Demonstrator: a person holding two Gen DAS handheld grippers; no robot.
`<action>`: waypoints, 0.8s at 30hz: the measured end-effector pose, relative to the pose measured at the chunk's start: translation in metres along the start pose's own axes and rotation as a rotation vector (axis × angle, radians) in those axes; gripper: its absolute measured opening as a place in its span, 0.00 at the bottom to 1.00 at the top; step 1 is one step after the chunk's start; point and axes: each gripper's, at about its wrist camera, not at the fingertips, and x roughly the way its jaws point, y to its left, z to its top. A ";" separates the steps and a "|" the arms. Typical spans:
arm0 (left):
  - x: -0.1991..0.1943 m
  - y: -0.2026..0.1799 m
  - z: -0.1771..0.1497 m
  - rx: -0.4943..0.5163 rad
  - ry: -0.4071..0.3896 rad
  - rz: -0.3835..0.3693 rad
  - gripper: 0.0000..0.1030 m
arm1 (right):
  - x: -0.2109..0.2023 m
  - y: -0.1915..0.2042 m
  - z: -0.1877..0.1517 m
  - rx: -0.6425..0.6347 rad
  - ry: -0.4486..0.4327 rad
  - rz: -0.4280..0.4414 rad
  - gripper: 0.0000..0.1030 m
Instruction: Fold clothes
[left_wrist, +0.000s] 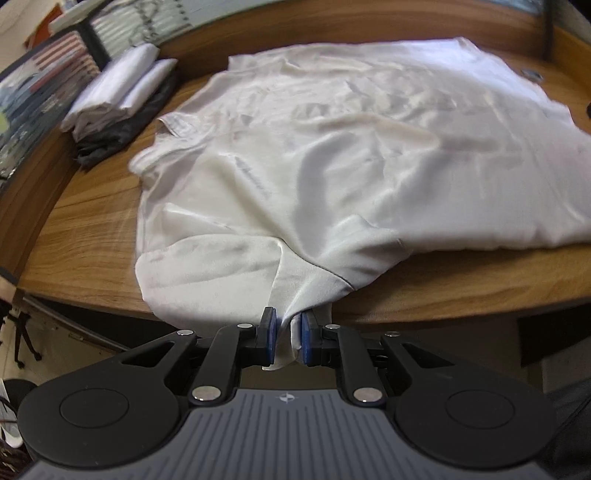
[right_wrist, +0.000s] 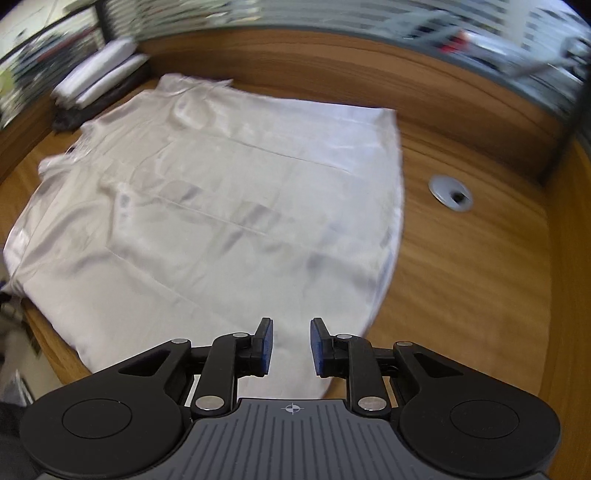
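Here the left tool (left_wrist: 288, 332) pinches the white shirt's (left_wrist: 332, 155) edge; the right tool (right_wrist: 291, 345) hovers parted, empty.

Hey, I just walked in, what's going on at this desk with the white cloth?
A person with two handheld grippers is folding a white shirt spread on a wooden desk. The left gripper is shut on a bunched bit of the shirt at the desk's near edge. The right gripper is open over the shirt's near corner, holding nothing. A stack of folded clothes sits at the far left.
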 end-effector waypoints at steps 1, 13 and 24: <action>-0.002 0.000 0.000 -0.018 -0.006 0.007 0.15 | 0.005 -0.001 0.008 -0.040 0.009 0.016 0.24; -0.009 -0.007 0.014 -0.374 0.025 0.133 0.15 | 0.081 0.015 0.087 -0.528 0.107 0.274 0.24; -0.014 -0.020 0.015 -0.518 0.072 0.264 0.15 | 0.124 0.055 0.124 -0.836 0.154 0.339 0.32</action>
